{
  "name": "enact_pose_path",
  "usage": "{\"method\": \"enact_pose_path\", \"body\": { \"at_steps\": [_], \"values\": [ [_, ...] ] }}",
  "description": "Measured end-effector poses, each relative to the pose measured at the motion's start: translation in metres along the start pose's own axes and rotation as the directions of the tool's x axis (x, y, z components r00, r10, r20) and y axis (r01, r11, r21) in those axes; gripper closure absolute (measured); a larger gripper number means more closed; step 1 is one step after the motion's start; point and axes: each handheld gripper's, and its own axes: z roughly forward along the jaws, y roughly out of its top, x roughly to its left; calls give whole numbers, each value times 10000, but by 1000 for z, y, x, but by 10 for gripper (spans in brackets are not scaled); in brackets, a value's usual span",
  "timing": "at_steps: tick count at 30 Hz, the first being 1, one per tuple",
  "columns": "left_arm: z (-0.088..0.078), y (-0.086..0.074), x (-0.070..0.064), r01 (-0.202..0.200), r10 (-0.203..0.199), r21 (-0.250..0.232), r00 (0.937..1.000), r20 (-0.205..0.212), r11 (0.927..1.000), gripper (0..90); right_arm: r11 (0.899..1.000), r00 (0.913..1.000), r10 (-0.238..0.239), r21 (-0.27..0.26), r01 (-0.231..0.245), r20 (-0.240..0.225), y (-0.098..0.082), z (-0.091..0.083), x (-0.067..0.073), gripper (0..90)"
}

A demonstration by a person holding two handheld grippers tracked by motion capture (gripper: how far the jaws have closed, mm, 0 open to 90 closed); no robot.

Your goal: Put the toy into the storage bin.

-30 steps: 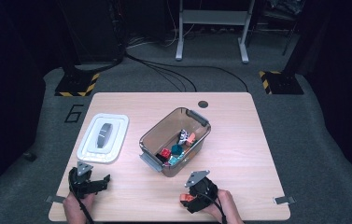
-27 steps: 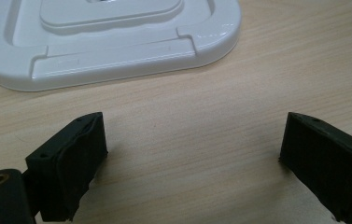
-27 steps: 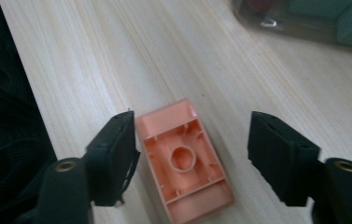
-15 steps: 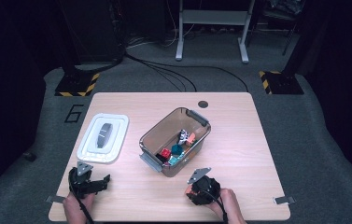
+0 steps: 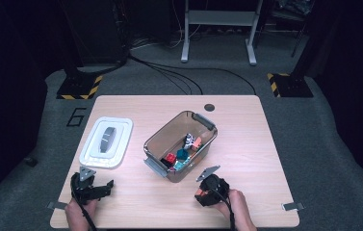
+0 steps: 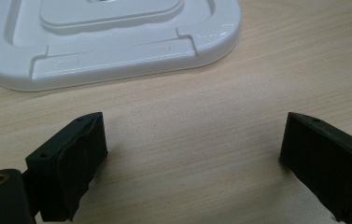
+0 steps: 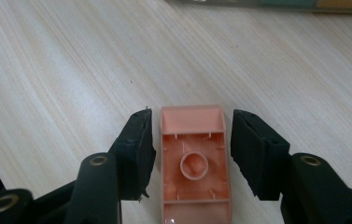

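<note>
— What is the right gripper [image 7: 190, 154] doing now?

— Its jaws stand on both sides of a salmon-pink plastic brick [image 7: 194, 161] that lies upside down on the tabletop [image 7: 71, 70], hollow side up. They have just been opening a little. I see a thin gap at each pad, so I would not say it is clamped; the brick rests on the wood between them.

— So is it being taken out or put in?

— I cannot tell which. In the high view that gripper [image 5: 211, 190] is just in front of the open grey storage box [image 5: 156, 142], which has some small coloured bricks [image 5: 183, 155] in it.

— And the other hand?

— The left gripper [image 6: 192, 149] has its jaws wide apart with nothing between, low over bare wood. The white lid [image 6: 113, 42] of the box lies just ahead of it, well apart from the box.

— How far is the work, you think?

— I judge it is somewhere in the middle: the lid is off, some bricks are in the box, one is outside. Moving this brick and closing the lid are probably left.
</note>
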Motion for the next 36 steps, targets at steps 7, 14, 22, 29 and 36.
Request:
{"method": "enact_pose_path", "body": {
  "at_steps": [7,14,22,29,36],
  "values": [
    [1,0,0,9,-9,-87,10000,-17,10000,70,9997,9998,149,166,-152,127,5,2,1,583],
    [1,0,0,12,-12,-90,10000,-17,10000,71,9980,9985,516,-377,-509,178,6,-12,-11,584],
    [1,0,0,16,-16,-89,10000,-14,10000,70,9863,9928,1179,-1186,-1149,188,5,-30,-35,584],
    [1,0,0,15,-15,-84,10000,-15,10000,70,9722,9859,1634,-1755,-1548,357,8,-46,-52,584],
    [1,0,0,36,-36,-93,10000,-13,10000,70,9597,9812,1844,-2260,-1672,572,18,-62,-62,585]
  ]
}}
